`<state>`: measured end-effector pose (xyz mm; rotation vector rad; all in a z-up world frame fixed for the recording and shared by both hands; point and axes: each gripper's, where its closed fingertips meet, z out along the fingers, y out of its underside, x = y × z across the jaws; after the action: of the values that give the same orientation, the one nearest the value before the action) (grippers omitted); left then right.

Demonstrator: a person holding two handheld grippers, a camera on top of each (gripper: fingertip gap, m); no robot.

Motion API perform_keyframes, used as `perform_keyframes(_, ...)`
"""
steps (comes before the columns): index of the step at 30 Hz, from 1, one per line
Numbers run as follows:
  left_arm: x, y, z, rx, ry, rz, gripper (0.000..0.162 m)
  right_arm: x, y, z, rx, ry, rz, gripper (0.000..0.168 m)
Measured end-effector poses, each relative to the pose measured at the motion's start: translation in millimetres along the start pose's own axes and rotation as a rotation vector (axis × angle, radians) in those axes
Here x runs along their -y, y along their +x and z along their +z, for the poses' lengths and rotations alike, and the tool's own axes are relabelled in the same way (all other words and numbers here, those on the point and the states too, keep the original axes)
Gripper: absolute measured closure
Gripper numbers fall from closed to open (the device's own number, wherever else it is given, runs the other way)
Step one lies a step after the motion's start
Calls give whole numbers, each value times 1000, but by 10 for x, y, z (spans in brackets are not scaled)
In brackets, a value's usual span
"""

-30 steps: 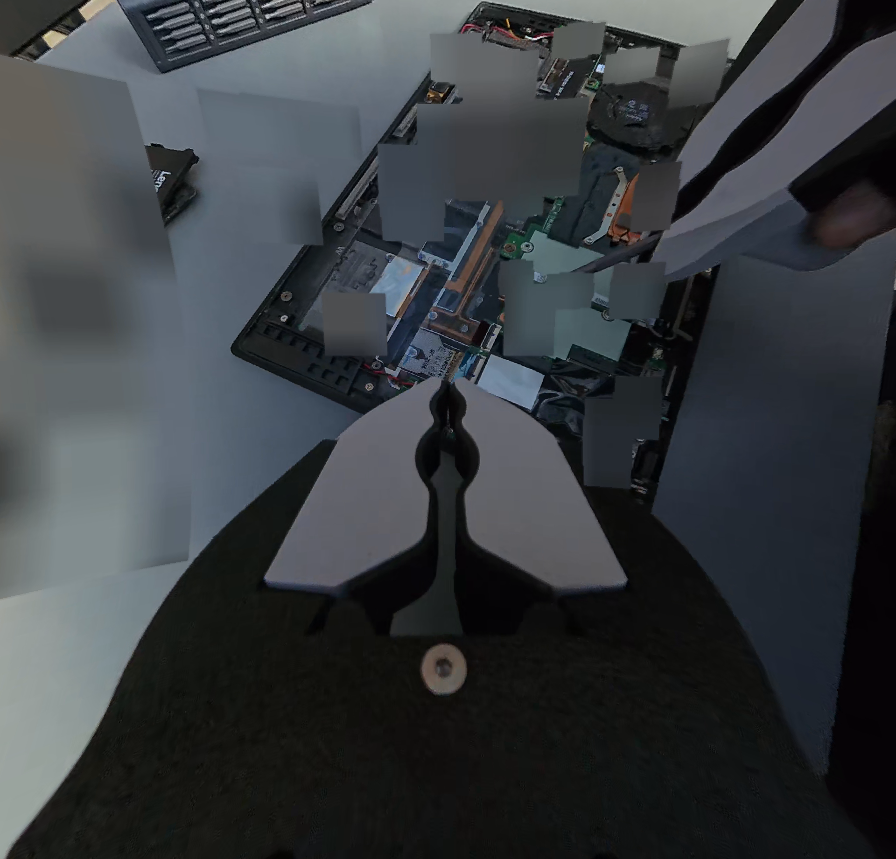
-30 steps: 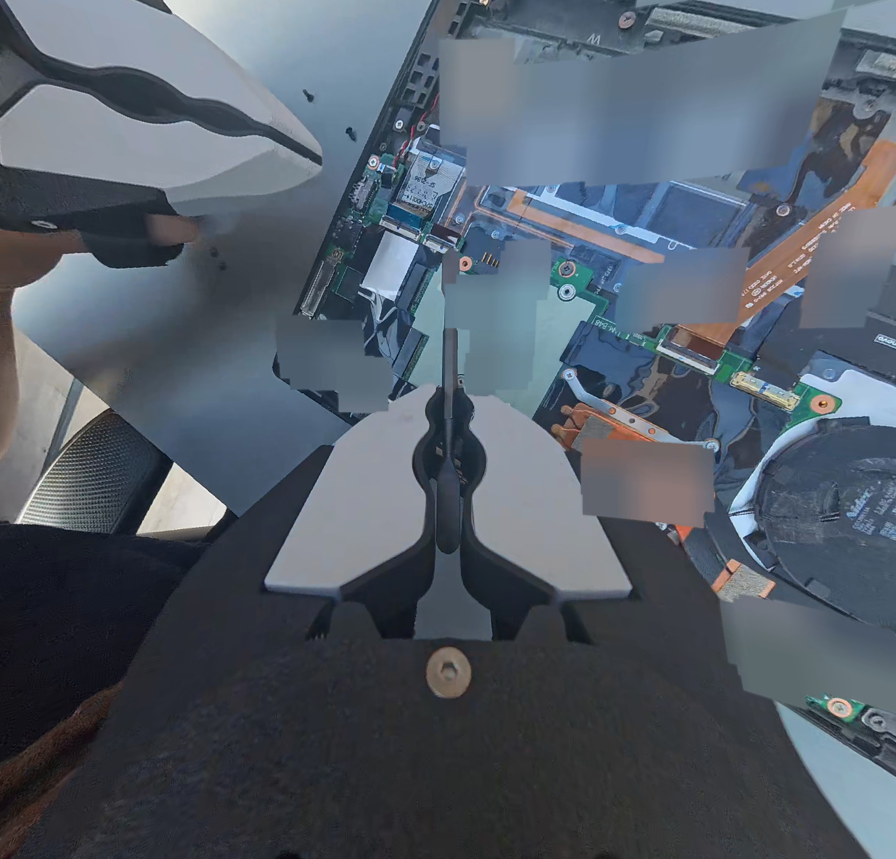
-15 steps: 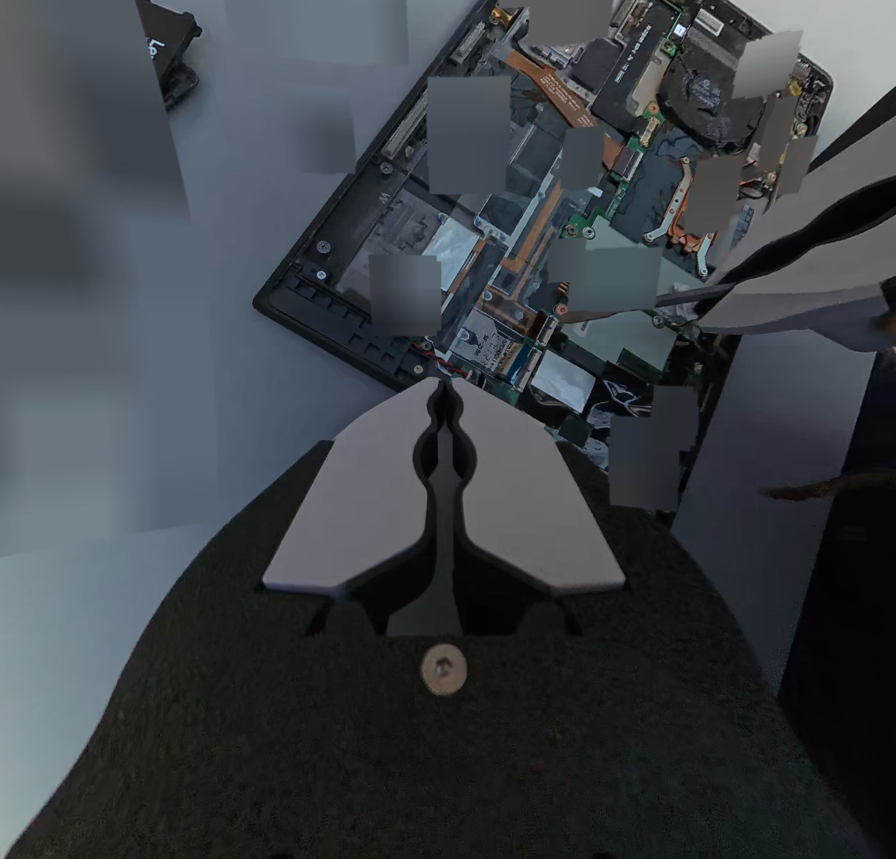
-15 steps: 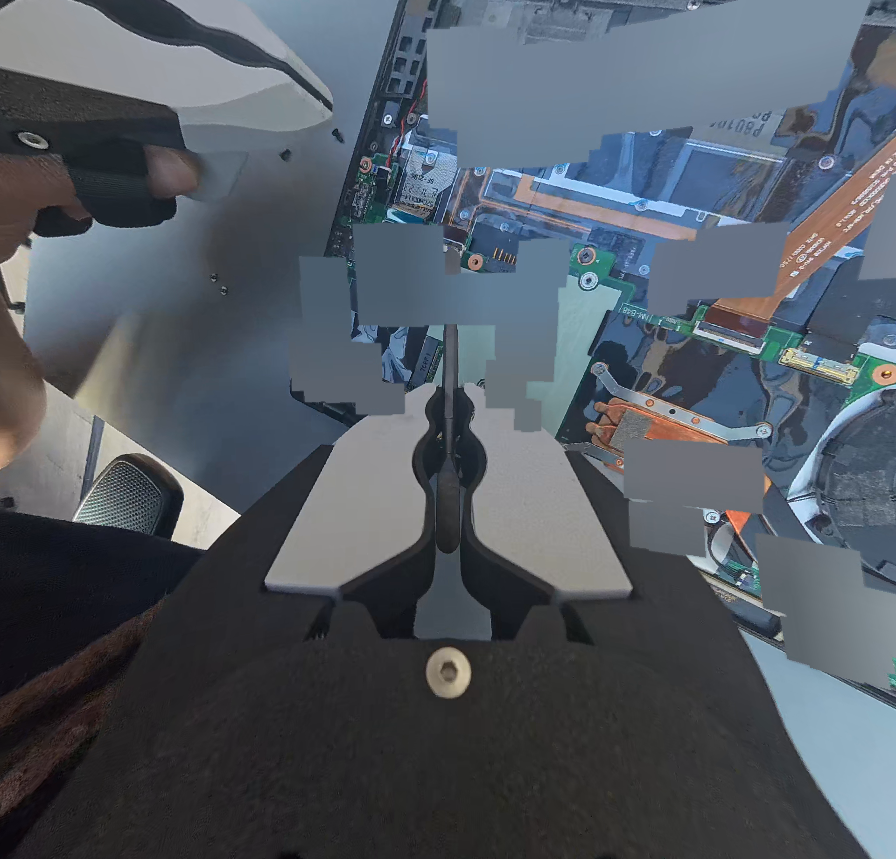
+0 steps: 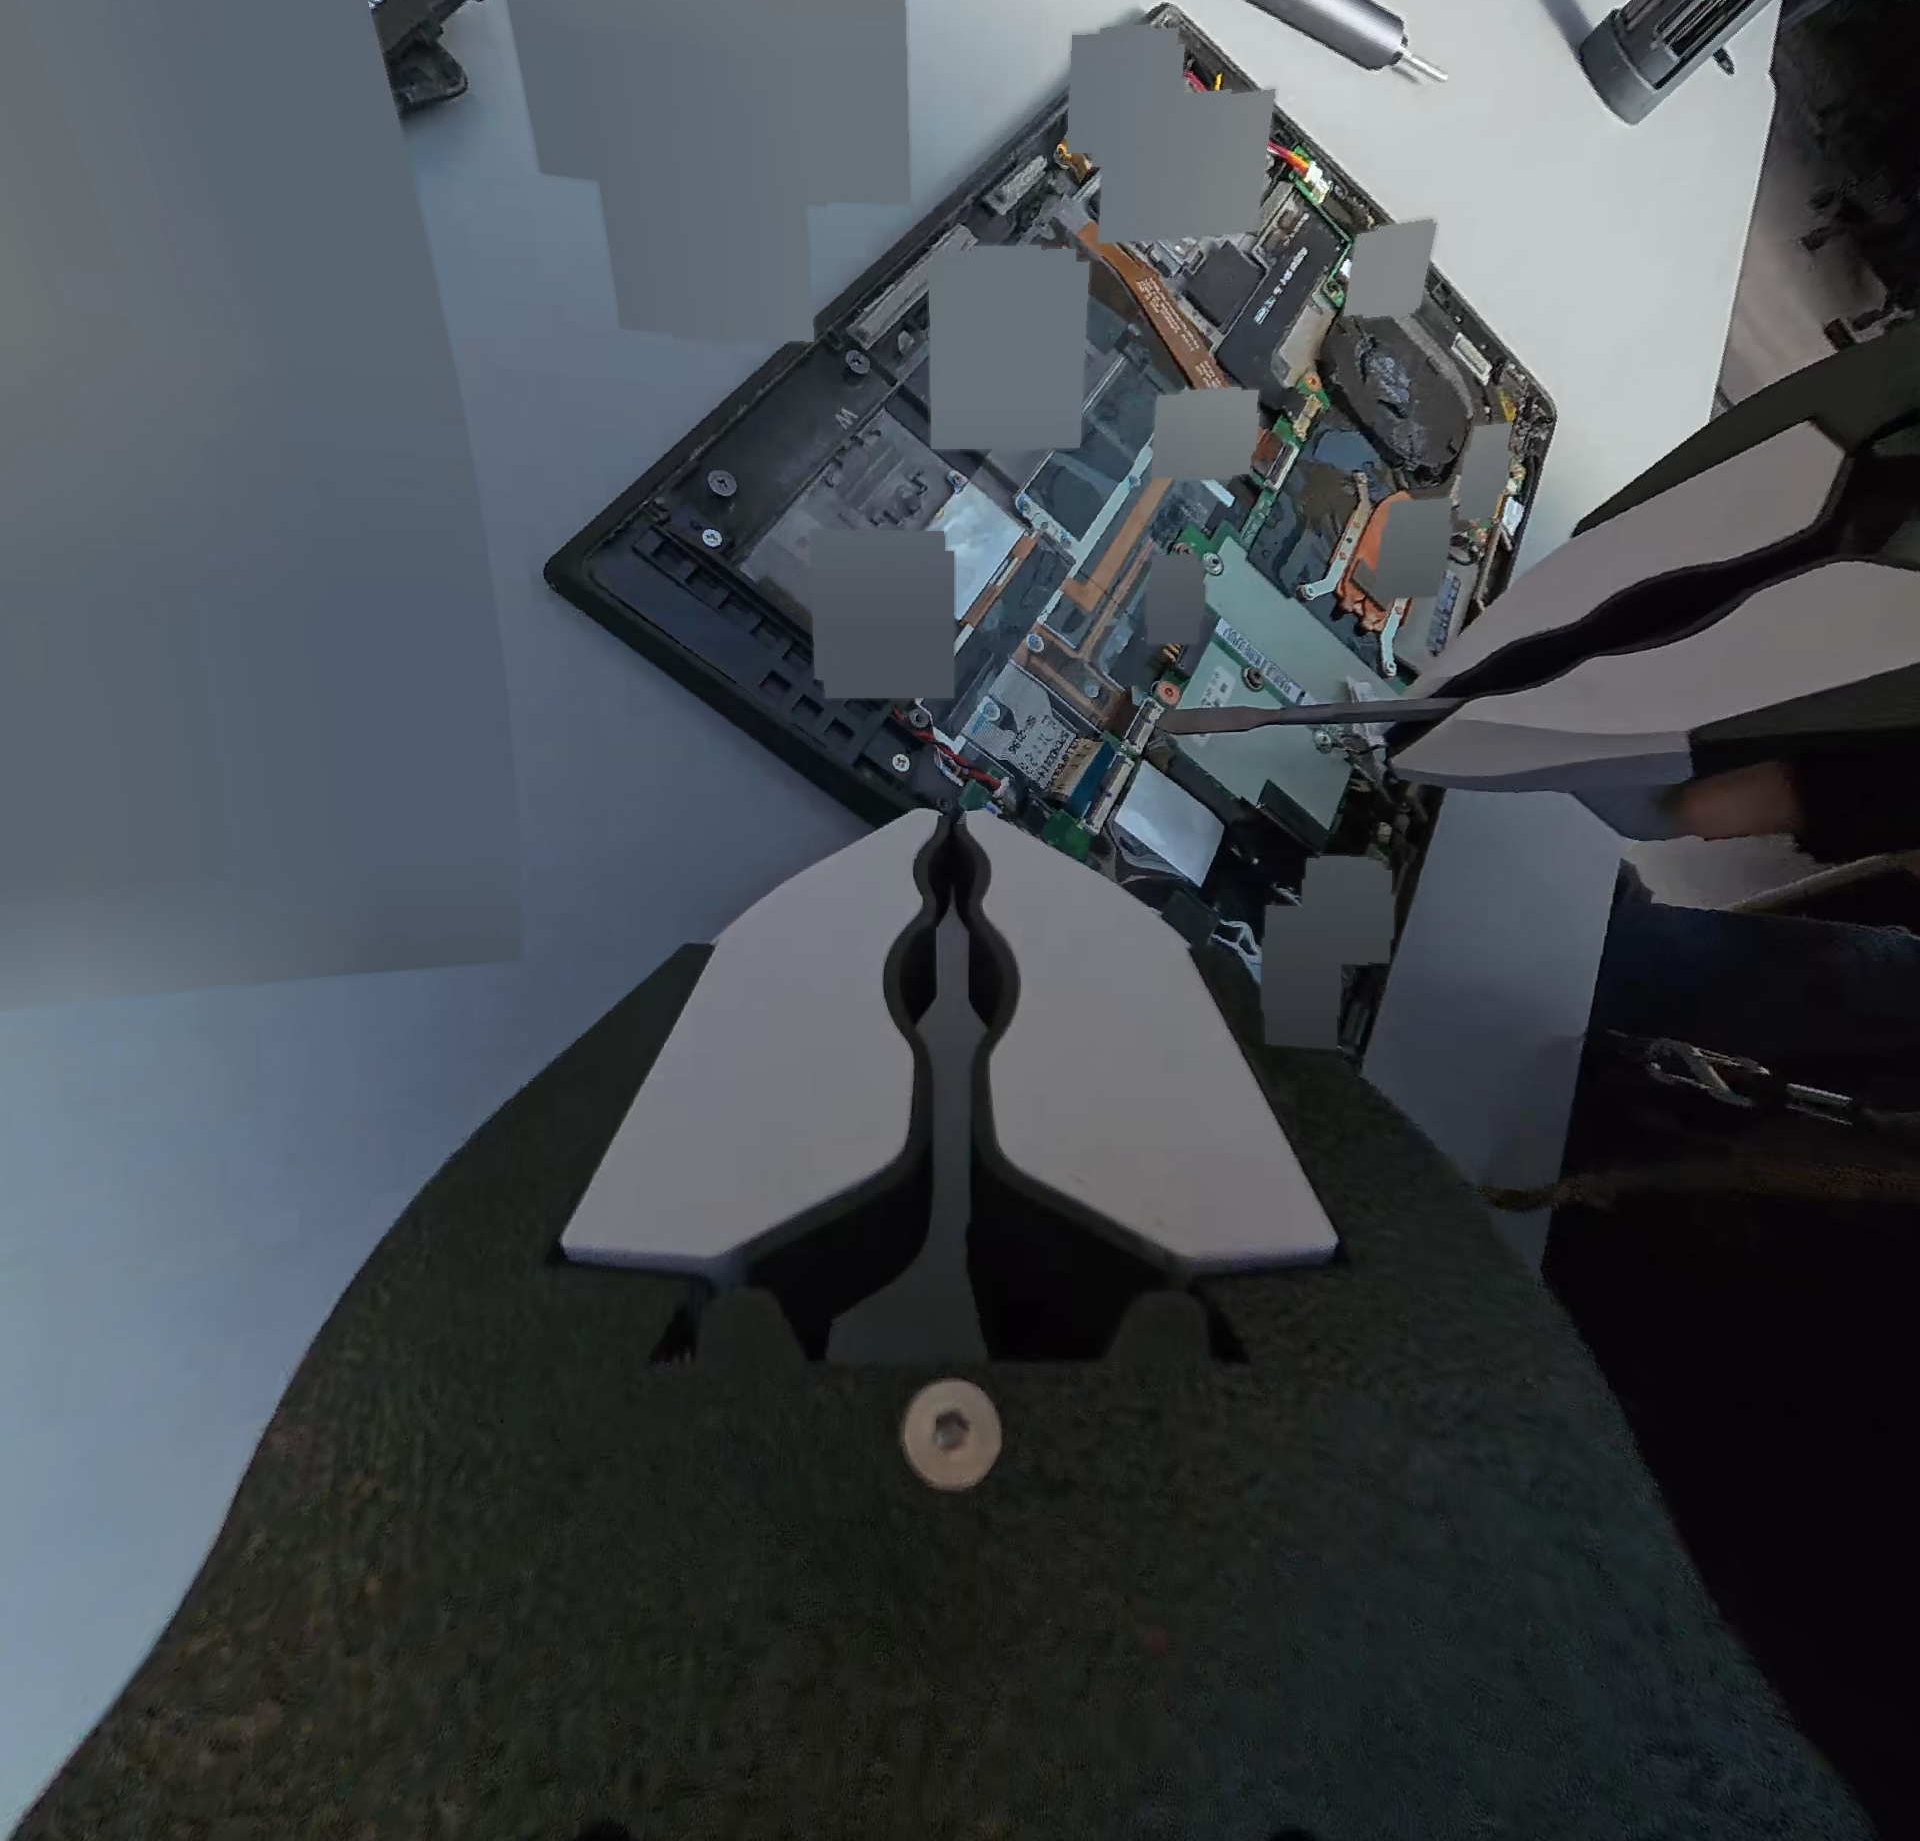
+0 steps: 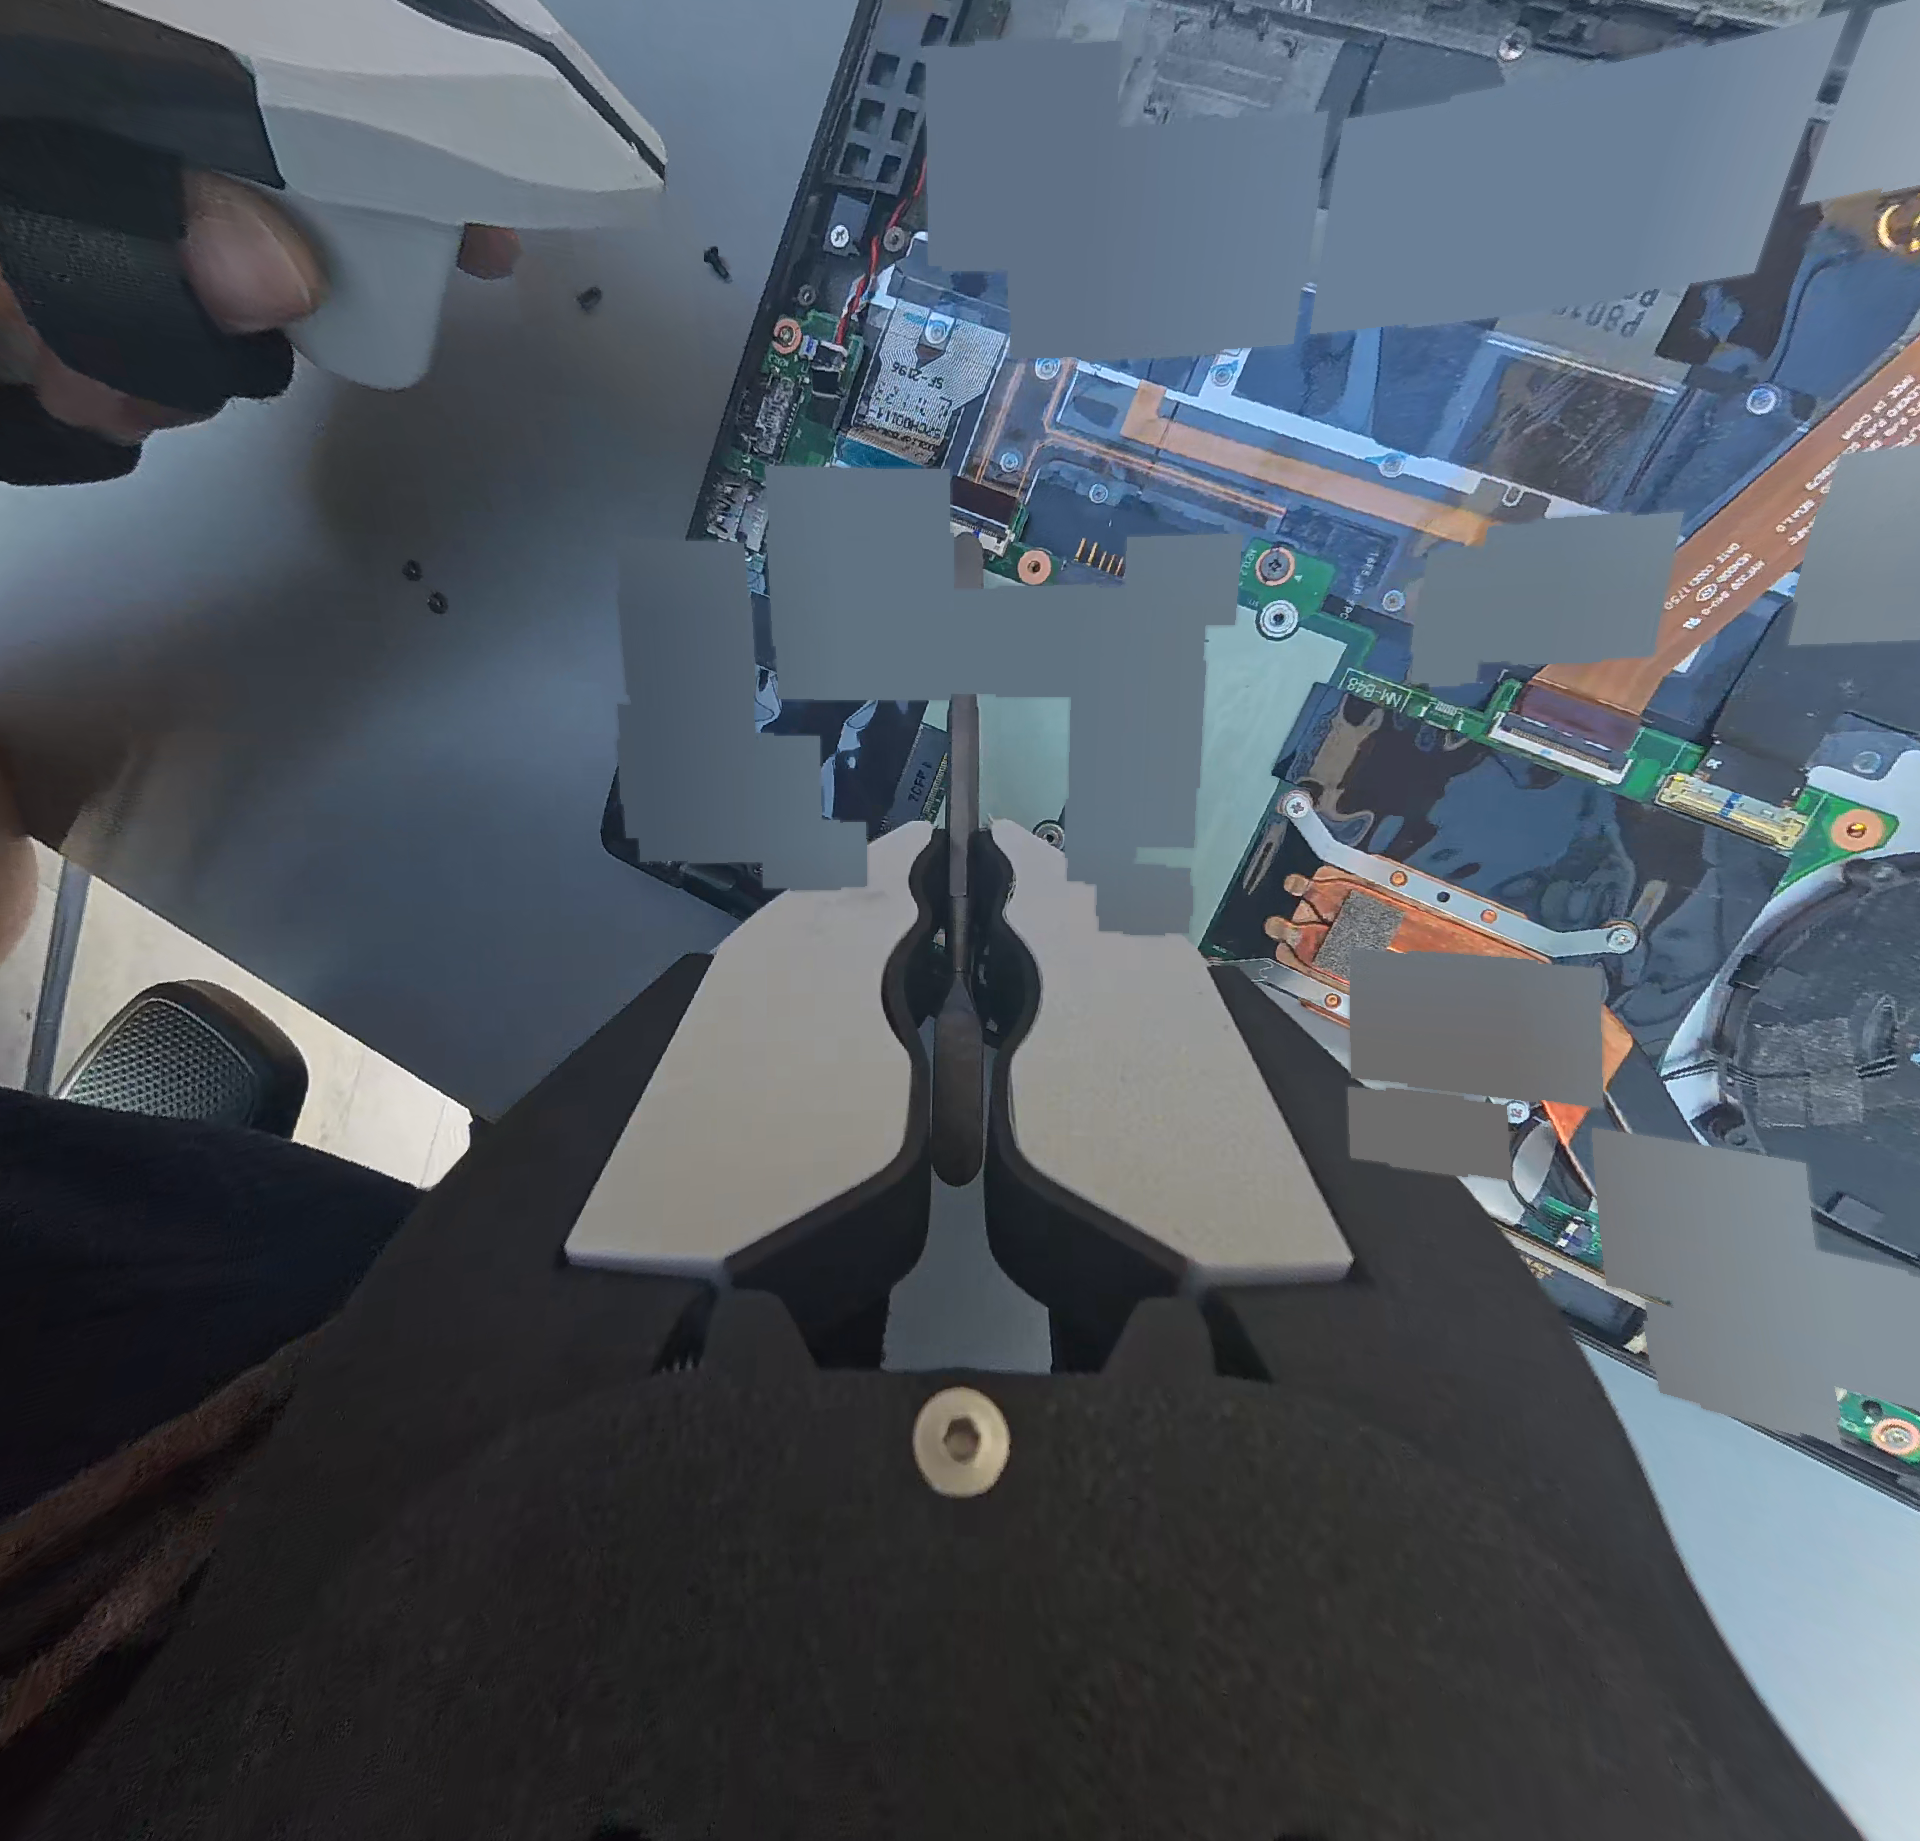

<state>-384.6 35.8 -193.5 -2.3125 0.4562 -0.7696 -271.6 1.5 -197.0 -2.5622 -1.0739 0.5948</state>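
Right gripper (image 6: 961,835) pinches a thin dark pry tool (image 6: 962,752), its tip over the opened laptop (image 5: 665,586) near the pale green card (image 5: 1262,711). Left gripper (image 5: 951,823) is pressed together, empty, at the laptop's edge. Tool looks stiff and light; boards fragile.

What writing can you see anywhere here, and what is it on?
Writing is not copied out; these bear it:
Orange ribbon cable: small white print.
Silver module sticker: dark print.
Green circuit board: white marking.
Black object on table: white lettering, cut off.
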Motion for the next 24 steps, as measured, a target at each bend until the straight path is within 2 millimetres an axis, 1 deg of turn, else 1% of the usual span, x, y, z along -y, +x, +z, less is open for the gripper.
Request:
perform_keyframes(6,-40,29,24,-24,-4,-13,162,6,-2,14,-15,-10,-16,164)
perform_keyframes(24,-81,10,20,-35,-9,-21,162,26,13,42,-48,-22,-43,165)
